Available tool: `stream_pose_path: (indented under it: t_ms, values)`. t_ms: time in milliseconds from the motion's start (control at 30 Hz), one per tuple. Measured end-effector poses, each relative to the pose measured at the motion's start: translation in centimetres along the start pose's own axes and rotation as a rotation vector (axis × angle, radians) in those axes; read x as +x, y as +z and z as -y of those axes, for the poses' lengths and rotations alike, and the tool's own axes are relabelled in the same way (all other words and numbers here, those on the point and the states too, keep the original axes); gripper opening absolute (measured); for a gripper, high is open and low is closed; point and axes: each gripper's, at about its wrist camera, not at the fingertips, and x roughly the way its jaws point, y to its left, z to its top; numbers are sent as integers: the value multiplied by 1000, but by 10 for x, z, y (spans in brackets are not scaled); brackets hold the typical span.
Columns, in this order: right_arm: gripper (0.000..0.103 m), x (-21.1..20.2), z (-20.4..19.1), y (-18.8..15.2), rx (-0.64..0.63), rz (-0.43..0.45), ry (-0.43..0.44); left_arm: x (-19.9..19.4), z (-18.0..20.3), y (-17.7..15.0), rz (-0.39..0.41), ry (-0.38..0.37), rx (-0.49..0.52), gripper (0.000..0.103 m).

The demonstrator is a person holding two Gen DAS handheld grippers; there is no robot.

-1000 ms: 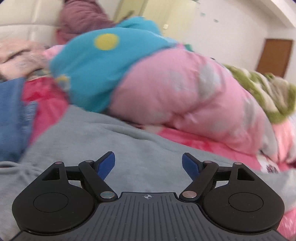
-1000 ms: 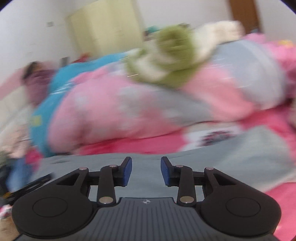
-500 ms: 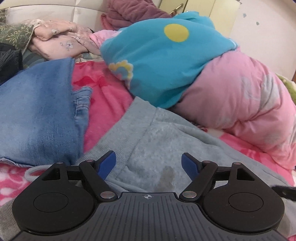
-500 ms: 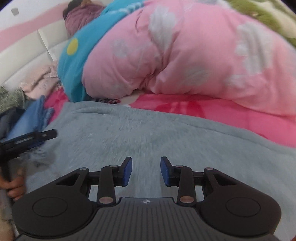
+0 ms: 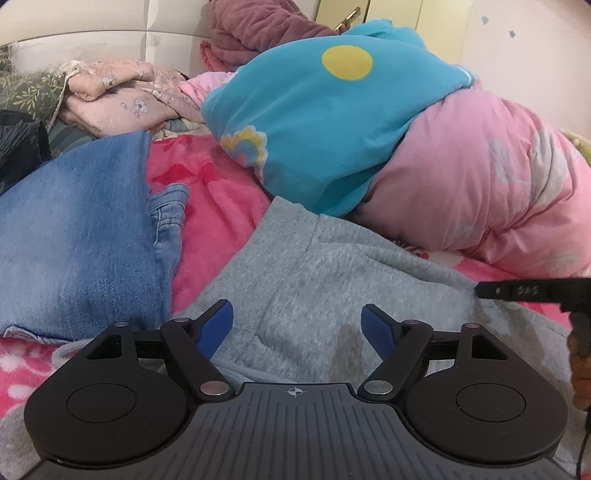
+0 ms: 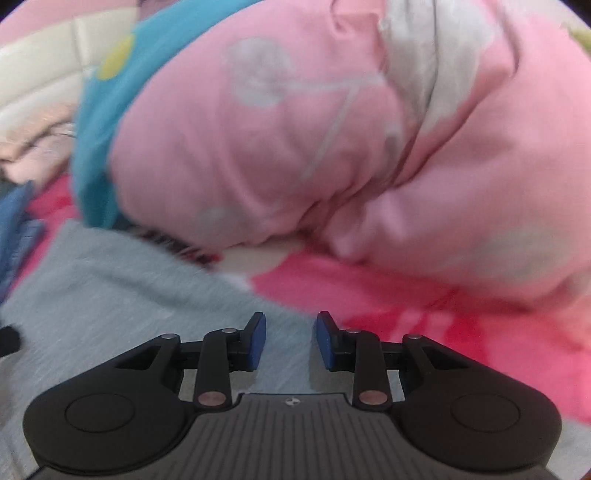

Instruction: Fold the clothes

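A grey knit garment lies spread on the pink bed, its ribbed hem toward the jeans and a dark spot near me. My left gripper hovers low over it, jaws wide open with only cloth below them. A black finger of the right gripper reaches in from the right over the garment's edge. In the right wrist view, which is blurred, the right gripper stands over the grey garment near its far edge. Its jaws show a narrow gap with nothing between the pads.
Folded blue jeans lie left of the garment on the pink floral sheet. A bulky pink quilt and turquoise cover rise behind. Pale floral clothes and a maroon garment sit by the headboard. A hand shows at the right edge.
The left view swung left and down, bringing the jeans and ribbed hem into sight. The right gripper dropped fast toward the garment's far edge, and its jaws narrowed slightly.
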Motion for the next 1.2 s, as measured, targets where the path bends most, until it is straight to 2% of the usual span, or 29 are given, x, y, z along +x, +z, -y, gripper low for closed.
stream_pose_path:
  t_ms: [167, 267, 333, 433, 533, 600, 733, 833, 933, 1000, 1067, 1200]
  values:
    - [32, -23, -10, 7, 13, -36, 153, 0, 3, 0, -3, 16, -1, 78]
    - [32, -7, -33, 11, -7, -95, 242, 1, 2, 1, -3, 15, -5, 78]
    - [32, 15, -52, 14, -39, -120, 249, 1, 0, 1, -2, 10, -8, 78]
    - [32, 43, -70, 23, -38, -82, 214, 2, 0, 2, -1, 13, -7, 77]
    - [32, 50, -72, 30, 22, -62, 197, 3, 0, 2, 7, 32, -4, 77]
    - [32, 42, -76, 31, -14, -55, 172, 2, -1, 2, 10, 76, -9, 78]
    - [34, 2, -82, 34, -54, -2, 256, 0, -8, 5, 17, 91, -67, 78]
    - [33, -2, -99, 44, -109, 8, 329, 2, -13, 6, 25, 119, -94, 78]
    - [32, 30, -120, 53, -140, -53, 369, 2, -21, 8, 24, 120, -132, 78]
    - [32, 64, -129, 53, -101, -101, 376, 3, -22, 8, 24, 119, -133, 77]
    - [32, 84, -133, 53, -55, -79, 374, 5, -21, 9, 21, 124, -127, 78]
    - [31, 83, -118, 60, 29, -48, 380, 5, -19, 8, 25, 128, -121, 78]
